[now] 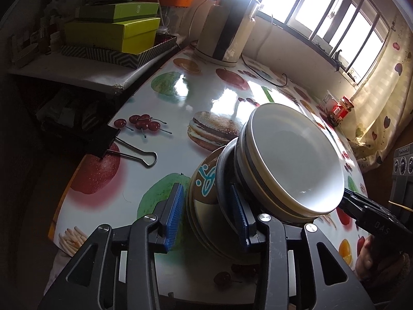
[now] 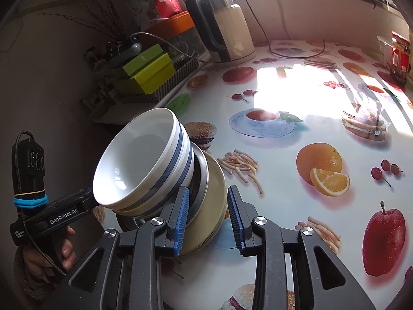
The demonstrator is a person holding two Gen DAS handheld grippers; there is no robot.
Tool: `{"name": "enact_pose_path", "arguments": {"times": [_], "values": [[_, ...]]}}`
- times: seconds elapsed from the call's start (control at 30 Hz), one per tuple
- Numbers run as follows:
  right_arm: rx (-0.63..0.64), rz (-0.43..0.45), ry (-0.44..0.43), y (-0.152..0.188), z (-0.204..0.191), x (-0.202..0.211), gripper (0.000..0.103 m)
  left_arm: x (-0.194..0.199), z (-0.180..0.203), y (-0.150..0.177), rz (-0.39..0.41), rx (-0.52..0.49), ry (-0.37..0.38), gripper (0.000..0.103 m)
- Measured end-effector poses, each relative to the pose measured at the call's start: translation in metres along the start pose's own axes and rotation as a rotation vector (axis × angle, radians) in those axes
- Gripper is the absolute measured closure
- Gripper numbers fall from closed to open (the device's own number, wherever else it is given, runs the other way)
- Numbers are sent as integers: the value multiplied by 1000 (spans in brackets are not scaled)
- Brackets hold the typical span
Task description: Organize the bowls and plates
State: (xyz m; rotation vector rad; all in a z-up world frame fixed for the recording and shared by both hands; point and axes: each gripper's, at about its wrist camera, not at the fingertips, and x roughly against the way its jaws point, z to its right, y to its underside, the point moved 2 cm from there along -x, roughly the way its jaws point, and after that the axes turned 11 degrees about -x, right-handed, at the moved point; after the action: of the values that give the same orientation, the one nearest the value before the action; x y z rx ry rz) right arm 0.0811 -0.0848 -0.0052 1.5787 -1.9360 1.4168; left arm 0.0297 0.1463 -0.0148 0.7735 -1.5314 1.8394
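Tool on my left stands partly open, its blue pads straddling the left edge of the stack of plates without pressing it. Bowls sit nested on top, the whole pile resting on the worktop between my hands. My right tool is likewise loosened around the opposite edge, so both are equally near.

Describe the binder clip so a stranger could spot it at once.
Start at the fruit-print table and go to its edge below the shelf with the green boxes. The binder clip lies there over a printed red apple, beside printed cherries. It is the only black item with looped wire handles, well apart from the stacked dishes.
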Motion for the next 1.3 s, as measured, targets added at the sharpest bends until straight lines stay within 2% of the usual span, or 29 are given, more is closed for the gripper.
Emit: {"name": "enact_pose_path", "arguments": {"times": [0.07, 0.33, 0.43, 0.5, 0.63, 0.83, 0.9, 0.97, 1.1, 1.3], "values": [[15, 12, 17, 1, -2, 2, 67, 4, 3, 0, 15, -24, -25, 61], [46, 41, 48, 9, -7, 12, 53, 19, 1, 10, 40, 2, -77, 60], [56, 49, 55, 13, -10, 16, 51, 24, 4, 13, 48, -18, -120, 50], [54, 54, 57, 15, -11, 18, 49, 26, 5, 17, 50, -15, -110, 50], [57, 62, 66, 21, -12, 21, 48, 31, 9, 22, 59, -28, -148, 50], [76, 88, 89, 30, -15, 29, 40, 36, 20, 28, 67, -65, -182, 49], [84, 101, 108, 34, -16, 32, 35, 38, 26, 31, 76, -90, -200, 46], [90, 115, 128, 38, -16, 34, 32, 38, 30, 35, 72, -99, -205, 37], [90, 142, 172, 46, -13, 38, 22, 34, 37, 43, 53, -101, -221, 35], [117, 156, 231, 62, -13, 36, 19, 33, 47, 54, 50, -114, -262, 35]]}}
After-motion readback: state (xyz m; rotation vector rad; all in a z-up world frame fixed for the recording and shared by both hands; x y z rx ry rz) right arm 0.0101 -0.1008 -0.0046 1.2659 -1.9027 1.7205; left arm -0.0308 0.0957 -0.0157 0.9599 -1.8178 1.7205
